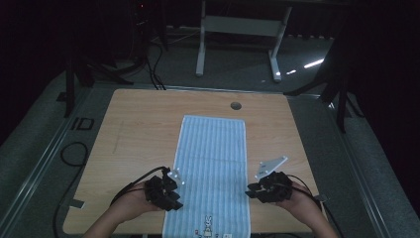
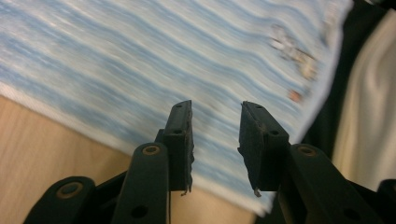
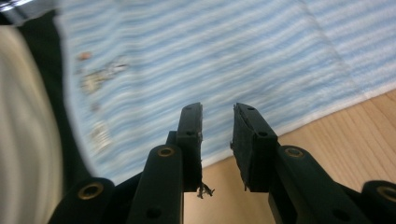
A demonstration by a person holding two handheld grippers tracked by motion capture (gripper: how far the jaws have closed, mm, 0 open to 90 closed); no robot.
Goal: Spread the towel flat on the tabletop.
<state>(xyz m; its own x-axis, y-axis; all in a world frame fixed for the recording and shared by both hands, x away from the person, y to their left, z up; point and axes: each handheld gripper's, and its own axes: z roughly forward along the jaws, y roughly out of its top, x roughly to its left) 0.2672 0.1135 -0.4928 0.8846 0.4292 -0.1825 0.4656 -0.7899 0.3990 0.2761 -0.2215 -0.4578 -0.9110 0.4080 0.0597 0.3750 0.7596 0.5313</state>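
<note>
A: What lies on the light wooden table (image 1: 133, 129)?

B: A long, pale blue striped cloth towel (image 1: 213, 168), spread flat with its length running away from the person. Its near end, which bears a small printed motif, reaches the table's near edge.

A: Where does the left gripper (image 1: 174, 202) stand?

B: At the towel's left long edge, near the person's end, held in the person's left hand (image 1: 130, 204). In the left gripper view its two black jaws stand apart, with a clear gap. The towel's white hem lies below them and nothing is held between the pads.

A: And the right gripper (image 1: 251, 190)?

B: Just beside the towel's right long edge, opposite the left one, held in the right hand (image 1: 303, 206). In the right gripper view its jaws are likewise parted, with a narrower gap. They point over the hem where cloth meets bare wood, and they grasp nothing.

A: Is the towel folded?

B: No fold shows; it lies in a single flat strip.
</note>
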